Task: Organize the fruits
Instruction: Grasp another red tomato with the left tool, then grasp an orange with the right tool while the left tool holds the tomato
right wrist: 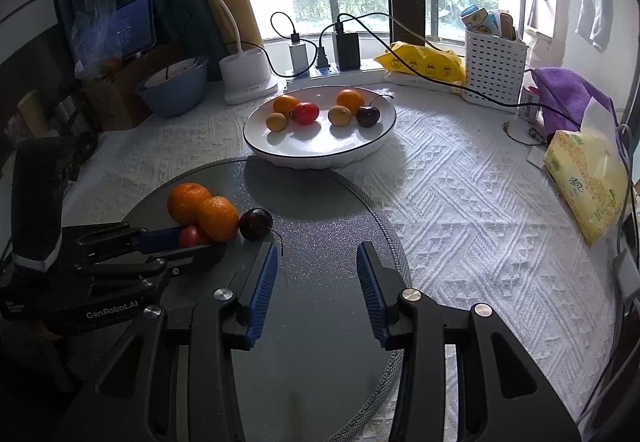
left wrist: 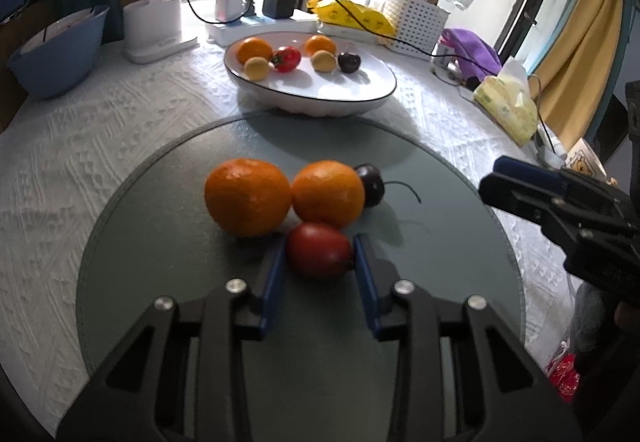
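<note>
On the round grey mat (left wrist: 160, 282) lie two oranges (left wrist: 248, 195) (left wrist: 328, 193), a dark cherry (left wrist: 370, 183) and a red tomato (left wrist: 319, 250). My left gripper (left wrist: 320, 254) has its blue pads against both sides of the tomato, which rests on the mat. In the right wrist view the left gripper (right wrist: 176, 242) reaches the tomato (right wrist: 192, 236) beside the oranges (right wrist: 202, 209) and cherry (right wrist: 256, 224). My right gripper (right wrist: 316, 262) is open and empty over the mat, to the right of the cherry. The white plate (left wrist: 360, 89) (right wrist: 320, 149) behind holds several fruits.
A blue bowl (left wrist: 56, 49), white lamp base (left wrist: 154, 25), chargers with cables (left wrist: 256, 1), a yellow bag (left wrist: 352, 15), a white basket (left wrist: 414, 21), purple cloth (left wrist: 472, 47) and a tissue pack (left wrist: 506, 105) ring the far and right table edges.
</note>
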`<state>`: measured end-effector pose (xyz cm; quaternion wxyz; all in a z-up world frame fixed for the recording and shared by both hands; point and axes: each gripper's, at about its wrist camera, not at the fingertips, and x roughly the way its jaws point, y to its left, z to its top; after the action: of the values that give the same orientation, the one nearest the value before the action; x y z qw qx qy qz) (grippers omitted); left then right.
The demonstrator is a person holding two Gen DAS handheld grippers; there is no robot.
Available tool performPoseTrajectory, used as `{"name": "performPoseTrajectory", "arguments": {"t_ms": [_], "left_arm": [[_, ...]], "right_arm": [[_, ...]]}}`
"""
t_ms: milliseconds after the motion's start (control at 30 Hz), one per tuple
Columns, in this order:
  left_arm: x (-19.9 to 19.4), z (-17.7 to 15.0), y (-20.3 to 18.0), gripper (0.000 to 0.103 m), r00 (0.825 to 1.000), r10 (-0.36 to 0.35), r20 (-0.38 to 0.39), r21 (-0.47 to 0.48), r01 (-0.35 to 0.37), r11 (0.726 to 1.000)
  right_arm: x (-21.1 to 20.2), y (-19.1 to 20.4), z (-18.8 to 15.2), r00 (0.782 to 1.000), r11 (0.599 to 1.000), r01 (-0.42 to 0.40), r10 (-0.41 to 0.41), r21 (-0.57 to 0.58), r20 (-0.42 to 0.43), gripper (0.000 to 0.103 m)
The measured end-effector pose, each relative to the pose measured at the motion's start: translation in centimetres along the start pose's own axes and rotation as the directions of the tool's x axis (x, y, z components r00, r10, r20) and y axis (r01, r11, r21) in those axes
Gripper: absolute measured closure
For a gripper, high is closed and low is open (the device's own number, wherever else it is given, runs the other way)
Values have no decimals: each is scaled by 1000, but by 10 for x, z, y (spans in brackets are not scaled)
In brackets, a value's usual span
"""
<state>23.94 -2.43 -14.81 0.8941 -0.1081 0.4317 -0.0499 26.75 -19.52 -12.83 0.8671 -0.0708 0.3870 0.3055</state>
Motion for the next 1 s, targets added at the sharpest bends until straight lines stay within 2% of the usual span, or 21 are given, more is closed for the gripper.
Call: {"name": "performPoseTrajectory", "arguments": {"t_ms": [233,567,767,833,900,1000], "left_arm": [[-23,-1,5,68,999,-31,45,8,30,1000],[-53,3,42,68,993,16,120,-27,-13,1000],[-59,2,66,68,992,6,127,-69,3,998],[-60,1,72,68,991,9,130,-73,1,997],[-61,0,77,68,991,13,133,-82,-2,997],[-60,-1,81,68,991,23,135,-82,-12,997]], "right_arm": [[5,15,8,1000,999,7,-7,-47,-10,59],[20,48,21,999,993,-20,16,-116,-36,59],[38,70,26,996,988,-55,45,-145,-71,59],[42,75,27,996,987,-53,42,-154,-73,58],[47,79,29,996,985,-48,36,-165,-77,51],[53,82,31,996,984,-47,32,-173,-85,49]]}}
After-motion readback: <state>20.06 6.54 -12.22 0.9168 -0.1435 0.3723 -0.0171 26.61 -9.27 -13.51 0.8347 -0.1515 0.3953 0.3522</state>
